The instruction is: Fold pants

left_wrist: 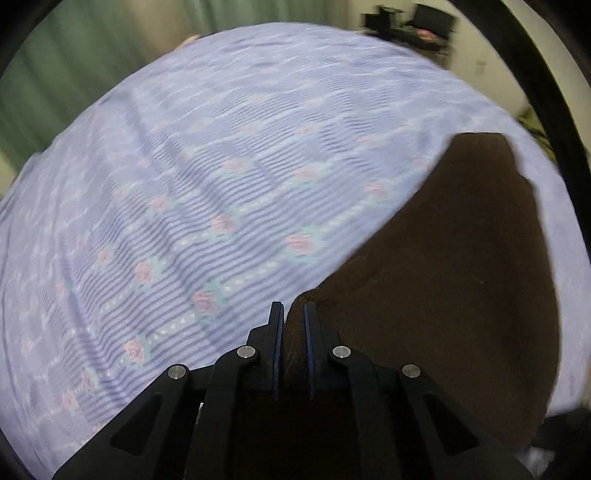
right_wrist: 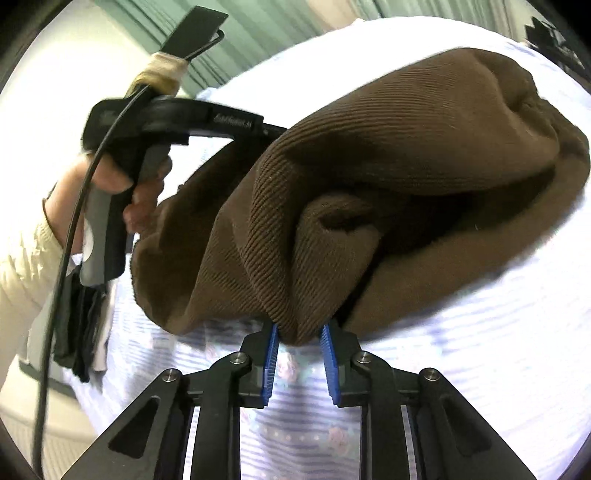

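Note:
The brown corduroy pants [right_wrist: 388, 155] hang bunched and lifted above the bed. In the left wrist view the pants [left_wrist: 454, 266] spread to the right, and my left gripper [left_wrist: 293, 310] is shut on an edge of them. In the right wrist view my right gripper [right_wrist: 299, 332] pinches a hanging fold of the pants between its blue pads [right_wrist: 271, 350]. The left gripper's handle [right_wrist: 155, 122], held by a hand, shows at the upper left of the right wrist view; its fingers are hidden behind the cloth.
A lilac striped bedsheet with pink flowers [left_wrist: 221, 184] covers the bed under the pants. Green curtains [left_wrist: 62, 62] hang beyond it. Dark furniture [left_wrist: 413, 26] stands at the far right. Folded dark clothes [right_wrist: 81, 325] lie at the bed's left edge.

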{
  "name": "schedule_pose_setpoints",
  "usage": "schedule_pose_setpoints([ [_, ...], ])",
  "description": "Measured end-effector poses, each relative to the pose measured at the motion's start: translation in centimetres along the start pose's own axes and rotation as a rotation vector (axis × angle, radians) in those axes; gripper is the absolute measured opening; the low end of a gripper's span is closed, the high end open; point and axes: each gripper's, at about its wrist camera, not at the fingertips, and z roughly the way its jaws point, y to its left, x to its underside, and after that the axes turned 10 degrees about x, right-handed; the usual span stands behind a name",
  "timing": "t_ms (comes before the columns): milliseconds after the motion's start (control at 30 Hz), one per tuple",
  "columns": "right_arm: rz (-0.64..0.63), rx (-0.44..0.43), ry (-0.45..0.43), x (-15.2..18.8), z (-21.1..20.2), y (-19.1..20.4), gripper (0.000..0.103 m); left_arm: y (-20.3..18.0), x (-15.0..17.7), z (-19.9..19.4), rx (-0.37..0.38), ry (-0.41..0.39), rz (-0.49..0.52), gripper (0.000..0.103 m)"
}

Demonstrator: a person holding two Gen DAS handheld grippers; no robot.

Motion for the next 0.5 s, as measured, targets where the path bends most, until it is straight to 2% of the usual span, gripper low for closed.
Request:
schedule_pose_setpoints([
  [67, 0.038, -0.031, 0.125, 1.3, 1.9, -0.3, 0.016, -0.1, 0.4, 0.5, -0.043, 0.009, 0.0, 0.015],
  [100, 0.067, -0.028, 0.182, 2.4, 2.5, -0.8, 0.016, -0.4, 0.4, 0.4, -0.058, 0.001, 0.012, 0.02],
  [133, 0.08, -0.033, 0.177, 2.8, 2.2, -1.2, 0.016, -1.3, 0.6, -0.6, -0.092, -0.026, 0.048, 0.024],
  [200, 0.132, 0.004, 0.106, 3.4, -0.4, -2.9, 0.028, -2.8, 0.8, -2.7, -0.133, -0.098, 0.095, 0.056],
  [233, 0.148, 0.032, 0.077, 3.3, -1.5, -3.5, 0.046, -3.4, 1.0, -4.3, -0.128, -0.149, 0.108, 0.06],
  [267, 0.171, 0.072, 0.016, 2.9, -3.6, -4.8, 0.052, -3.8, 1.2, -5.3, -0.12, -0.177, 0.113, 0.061],
  [333, 0.194, 0.14, -0.079, 1.6, -6.4, -7.1, 0.052, -5.4, 2.0, -8.2, -0.105, -0.238, 0.113, 0.061],
  [433, 0.218, 0.182, -0.183, -1.3, -9.3, -11.0, 0.052, -8.4, 3.8, -11.4, -0.079, -0.336, 0.083, 0.064],
  [500, 0.208, 0.218, -0.237, -3.5, -10.2, -13.4, 0.052, -10.1, 4.2, -11.6, -0.064, -0.368, 0.064, 0.066],
])
